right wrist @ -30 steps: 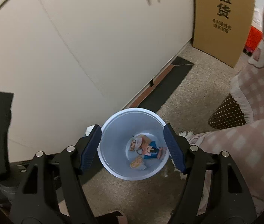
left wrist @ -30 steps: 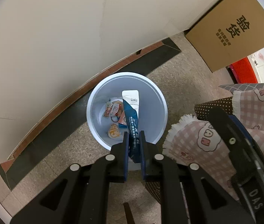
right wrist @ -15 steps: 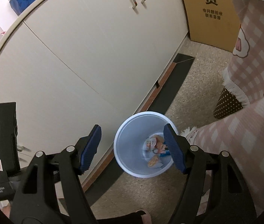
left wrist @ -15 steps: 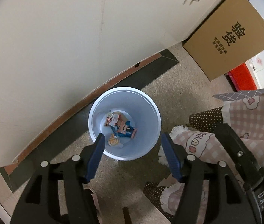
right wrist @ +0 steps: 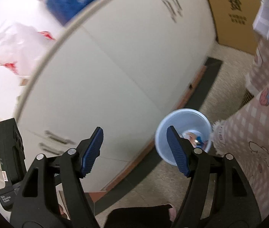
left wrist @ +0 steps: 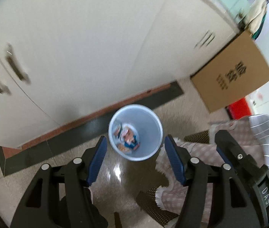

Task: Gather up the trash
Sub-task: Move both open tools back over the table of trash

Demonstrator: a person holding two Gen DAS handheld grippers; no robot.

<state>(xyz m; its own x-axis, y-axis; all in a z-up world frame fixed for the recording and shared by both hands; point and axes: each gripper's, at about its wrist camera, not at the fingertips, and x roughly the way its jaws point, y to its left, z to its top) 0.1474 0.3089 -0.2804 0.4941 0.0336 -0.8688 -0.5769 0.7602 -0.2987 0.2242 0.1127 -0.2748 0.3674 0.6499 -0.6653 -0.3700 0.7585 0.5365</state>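
Note:
A pale blue waste bin [left wrist: 149, 117] stands on the floor by the white cabinets and holds several snack wrappers [left wrist: 127, 138]. My left gripper [left wrist: 135, 158] is open and empty, high above the bin. My right gripper [right wrist: 134, 150] is open and empty too; the bin [right wrist: 183, 117] lies low to its right, partly behind the right finger [right wrist: 176, 150]. Both views are blurred by motion.
White cabinet doors [left wrist: 96, 47] run behind the bin. A cardboard box [left wrist: 233, 76] leans at the right, a red item [left wrist: 239, 108] beside it. A pink checked tablecloth [right wrist: 263, 133] hangs at the right. Bags [right wrist: 16, 51] lie on the cabinet top.
My left gripper opened and let the blue wrapper fall into the bin. Both grippers have risen away from the bin, which looks smaller now.

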